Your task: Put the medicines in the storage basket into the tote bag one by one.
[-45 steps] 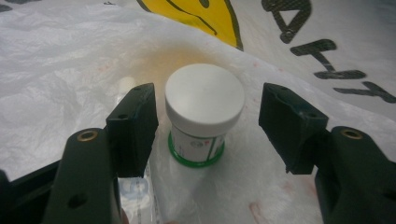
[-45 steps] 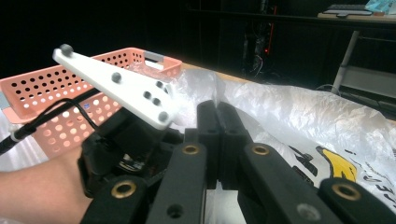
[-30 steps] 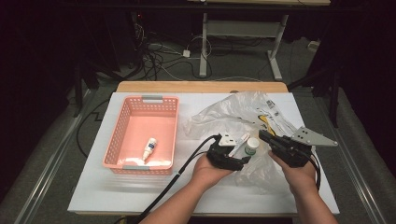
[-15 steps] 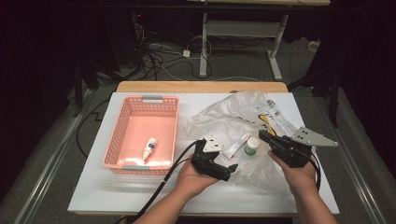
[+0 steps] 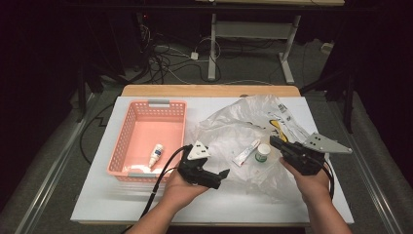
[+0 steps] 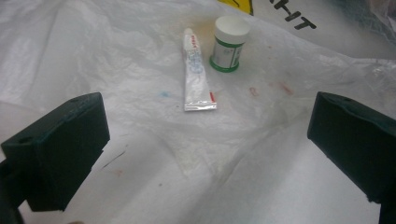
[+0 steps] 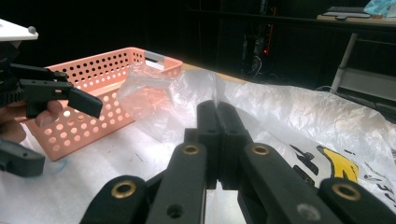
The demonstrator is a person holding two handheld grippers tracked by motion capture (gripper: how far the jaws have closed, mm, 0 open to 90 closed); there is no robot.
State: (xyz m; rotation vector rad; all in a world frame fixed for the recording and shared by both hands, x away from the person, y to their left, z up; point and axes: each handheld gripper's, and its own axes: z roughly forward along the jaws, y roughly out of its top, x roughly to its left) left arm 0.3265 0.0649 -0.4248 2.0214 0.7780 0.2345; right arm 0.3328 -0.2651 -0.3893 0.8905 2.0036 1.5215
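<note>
The desk [image 5: 122, 204], covered in white, is carrying everything, and both claws are hovering over its near half. A crumpled clear plastic bag [image 5: 238, 126] is spreading across the desk beneath and ahead of both claws, with yellow and black print on the part lying beyond the right claw. A pink perforated basket [image 5: 127, 131] is sitting off to the outer side of the left claw, well apart from the right one; inside it a small white bottle [image 5: 156, 155] is lying on its side near the basket's near wall.

The left claw [image 5: 220, 176] is standing at its widest, its jaws having just been opening, and nothing is sitting between them; in the left gripper view the two black jaws are framing bare bag. Ahead of this claw, apart from its tips, a white and silver tube [image 6: 195, 74] is lying flat on the bag, its cap end pointing away from the claw. Just beside the tube's far end a small round jar [image 6: 228, 46] with a white lid and green label is standing upright, near the tube but not touching it.

The right claw [image 5: 273, 142] is closed tight with nothing gripped, its jaws pressing together in the right gripper view; the jar is resting just off its tips, toward the left claw.
</note>
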